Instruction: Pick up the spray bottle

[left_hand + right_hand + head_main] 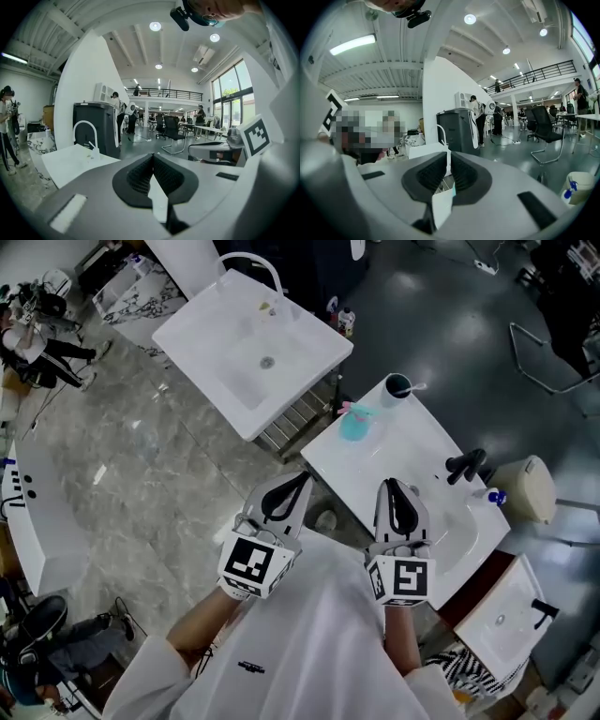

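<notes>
Grey floor and a white sink [253,357] fill the left side. Next, the left gripper [302,477] is closed and empty. The teal spray bottle [354,422] sits further ahead on a white counter [412,442]. The right gripper [394,486] is closed and empty too. I think one gripper must open first, then close around the bottle's body. No label is readable.

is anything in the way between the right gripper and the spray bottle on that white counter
Nothing visible does. In the head view, only bare white counter lies between the right gripper and the teal spray bottle. The cup stands beyond the bottle, and the black faucet sits off to the right, both clear of the path.
</notes>
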Tool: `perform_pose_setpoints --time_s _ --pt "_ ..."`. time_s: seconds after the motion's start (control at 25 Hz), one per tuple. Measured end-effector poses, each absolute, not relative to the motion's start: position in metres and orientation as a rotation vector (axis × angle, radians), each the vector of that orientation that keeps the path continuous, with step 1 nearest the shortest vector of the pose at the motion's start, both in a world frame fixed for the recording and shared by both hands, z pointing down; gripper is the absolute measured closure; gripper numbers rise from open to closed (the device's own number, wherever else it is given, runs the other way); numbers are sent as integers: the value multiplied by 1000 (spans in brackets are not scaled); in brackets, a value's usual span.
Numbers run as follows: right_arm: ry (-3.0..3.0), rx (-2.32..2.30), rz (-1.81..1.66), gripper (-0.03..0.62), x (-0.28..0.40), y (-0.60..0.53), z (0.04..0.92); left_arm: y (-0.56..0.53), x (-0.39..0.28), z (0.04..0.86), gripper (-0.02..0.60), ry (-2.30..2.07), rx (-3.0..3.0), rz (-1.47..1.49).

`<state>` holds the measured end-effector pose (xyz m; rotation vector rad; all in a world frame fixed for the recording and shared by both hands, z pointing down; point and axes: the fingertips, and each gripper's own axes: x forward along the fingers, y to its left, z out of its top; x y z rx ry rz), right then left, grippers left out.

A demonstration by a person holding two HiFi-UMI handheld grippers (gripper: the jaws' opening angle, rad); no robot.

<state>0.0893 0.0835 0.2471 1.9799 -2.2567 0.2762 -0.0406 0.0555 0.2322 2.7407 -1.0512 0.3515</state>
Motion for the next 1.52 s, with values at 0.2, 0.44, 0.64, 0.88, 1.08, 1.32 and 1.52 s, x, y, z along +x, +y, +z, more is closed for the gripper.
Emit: perform_pose_setpoints --time_s 0.2,0.44,0.64,0.88,1.08,1.32,1.52 --pt "-2250 1981 294 588 100 71 250 43 -29 228 577 -1033 2761 352" --pt "-2249 1990 301 586 103 64 252 34 -24 229 577 -1003 2770 358" --pt "-2240 1964 266 586 103 58 254 28 -21 233 577 -993 2758 358" --pt "-2266 1875 280 578 100 39 259 16 -16 237 577 -984 2743 358" --pt "-2292 1816 263 520 98 19 260 5 -12 244 577 -971 2727 362" --pt "-2301 1687 245 494 100 -11 270 -16 -6 255 577 -968 2697 373" --pt "-2265 1601 251 479 106 -39 287 -34 -3 272 577 -955 2658 407"
